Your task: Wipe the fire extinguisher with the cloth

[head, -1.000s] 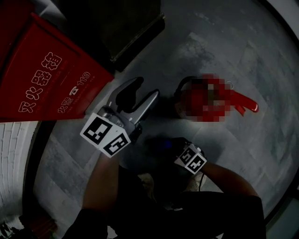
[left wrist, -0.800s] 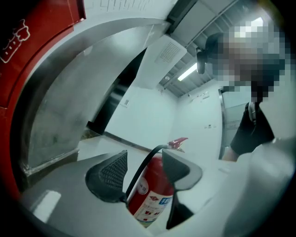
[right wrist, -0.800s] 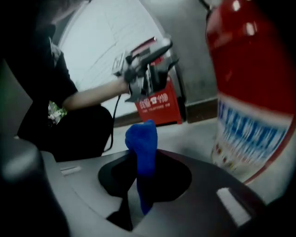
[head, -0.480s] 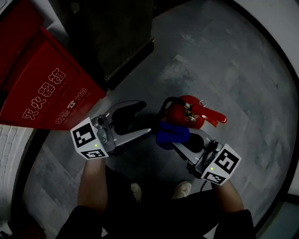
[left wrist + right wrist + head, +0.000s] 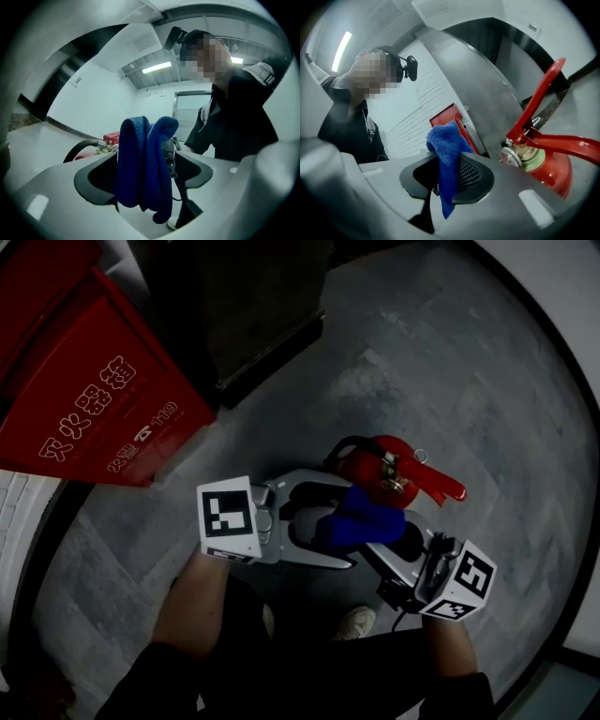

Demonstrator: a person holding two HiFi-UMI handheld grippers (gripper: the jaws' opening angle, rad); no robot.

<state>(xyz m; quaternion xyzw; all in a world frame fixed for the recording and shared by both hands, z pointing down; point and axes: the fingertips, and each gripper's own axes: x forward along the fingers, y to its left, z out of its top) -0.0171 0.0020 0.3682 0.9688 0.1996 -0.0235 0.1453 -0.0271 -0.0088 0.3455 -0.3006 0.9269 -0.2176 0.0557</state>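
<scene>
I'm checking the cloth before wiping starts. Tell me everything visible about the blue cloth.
The blue cloth looks like soft, nubbly terry, bunched and folded. The right claw is shut on its middle, so a crumpled top sticks up and a tail hangs below. The left claw has just been opening its jaws; the cloth hangs between them unpressed. It sits close to the fire extinguisher, contact unclear.

Left gripper (image 5: 343, 522) jaws just opened wider around blue cloth (image 5: 361, 514), right gripper (image 5: 382, 538) pinching it, fire extinguisher (image 5: 373, 463) beyond (red).
</scene>
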